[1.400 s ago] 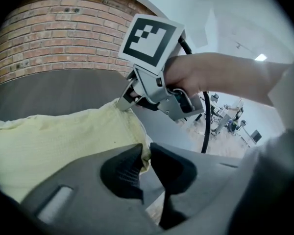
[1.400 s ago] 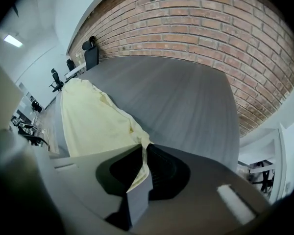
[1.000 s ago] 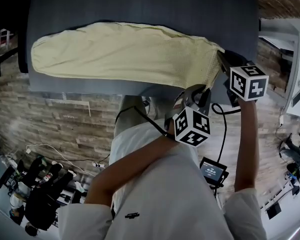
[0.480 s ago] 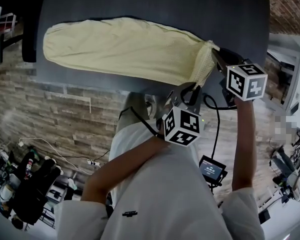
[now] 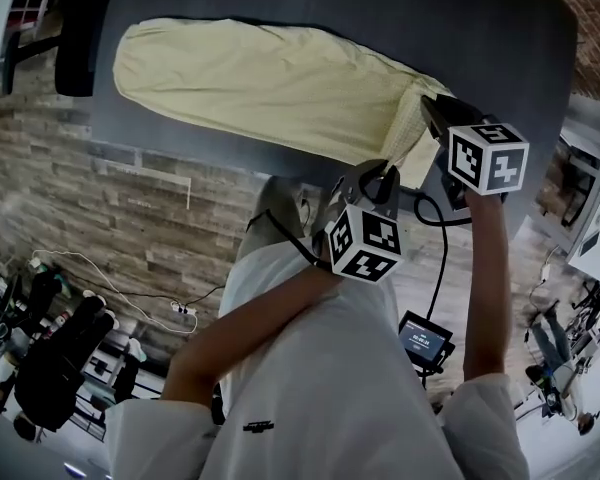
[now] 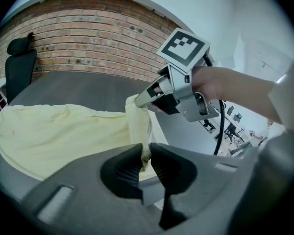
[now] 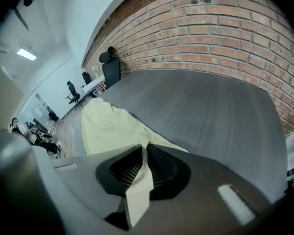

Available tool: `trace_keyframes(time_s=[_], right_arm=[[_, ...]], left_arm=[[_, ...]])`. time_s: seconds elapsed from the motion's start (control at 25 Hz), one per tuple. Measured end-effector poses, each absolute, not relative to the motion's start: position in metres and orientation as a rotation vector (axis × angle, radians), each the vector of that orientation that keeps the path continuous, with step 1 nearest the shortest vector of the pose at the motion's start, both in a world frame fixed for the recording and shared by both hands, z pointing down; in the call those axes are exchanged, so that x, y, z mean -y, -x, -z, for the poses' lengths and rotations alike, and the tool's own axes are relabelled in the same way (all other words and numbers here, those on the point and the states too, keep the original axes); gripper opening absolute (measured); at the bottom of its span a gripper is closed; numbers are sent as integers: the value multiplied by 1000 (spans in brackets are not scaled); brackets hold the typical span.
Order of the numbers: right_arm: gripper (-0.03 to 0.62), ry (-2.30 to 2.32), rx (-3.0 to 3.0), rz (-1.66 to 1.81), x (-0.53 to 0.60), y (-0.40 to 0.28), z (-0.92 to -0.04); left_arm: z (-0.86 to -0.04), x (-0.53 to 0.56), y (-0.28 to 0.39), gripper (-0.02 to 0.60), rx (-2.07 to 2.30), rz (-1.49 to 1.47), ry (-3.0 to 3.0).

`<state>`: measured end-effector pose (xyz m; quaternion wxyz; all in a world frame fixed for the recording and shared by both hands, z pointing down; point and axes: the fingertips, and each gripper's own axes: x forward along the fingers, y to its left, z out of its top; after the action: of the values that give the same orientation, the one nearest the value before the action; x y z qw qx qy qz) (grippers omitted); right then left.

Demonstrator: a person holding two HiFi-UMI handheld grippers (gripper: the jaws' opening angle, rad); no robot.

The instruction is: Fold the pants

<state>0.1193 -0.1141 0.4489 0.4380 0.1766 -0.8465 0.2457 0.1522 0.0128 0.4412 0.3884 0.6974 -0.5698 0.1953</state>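
Still pants (image 5: 270, 83) in left tongs (image 6: 146, 150) and right tongs (image 7: 143, 154), slightly rightward

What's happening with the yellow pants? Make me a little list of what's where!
Table: dark grey
Pants: pale yellow, stretched along the table, one end lifted
Left gripper: shut on the lifted end, at the corner nearer the person
Right gripper: shut on the same end, at the farther corner
Chair: black, by the table's other end

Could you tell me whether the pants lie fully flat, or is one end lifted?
One end lifted: left tool and right tool each pinch the pants above the table; the rest lies flat.
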Motion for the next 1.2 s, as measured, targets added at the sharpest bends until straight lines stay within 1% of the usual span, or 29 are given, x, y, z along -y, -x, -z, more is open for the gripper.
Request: trace_keyframes(time_s=[0.12,0.2,0.28,0.32,0.52,0.96,1.2], right_arm=[[61,-451,2087,-625,109,-105,-457],[96,-450,2081,-637,106,-95,-460],[117,-451,2086,-643,105,-88,-460],[120,-457,2091,-646,106,-87,-458],[120,-502,2084,-653,112,-96,-454],[120,-558,2017,-633,131,-158,-465],[146,-545,1972,-652,143,-196,-478]], left_arm=[[-453,-20,-138,58,1444,-527,-1733],[-460,-26,-129,83,1448,-564,-1704],[-464,-31,-122,108,1462,-598,-1695],[-464,-33,-120,129,1471,-612,-1698],[-458,-32,-122,155,1480,-659,-1753],[-464,-21,-168,155,1397,-673,-1809],[-475,-14,-213,155,1341,-675,-1809]])
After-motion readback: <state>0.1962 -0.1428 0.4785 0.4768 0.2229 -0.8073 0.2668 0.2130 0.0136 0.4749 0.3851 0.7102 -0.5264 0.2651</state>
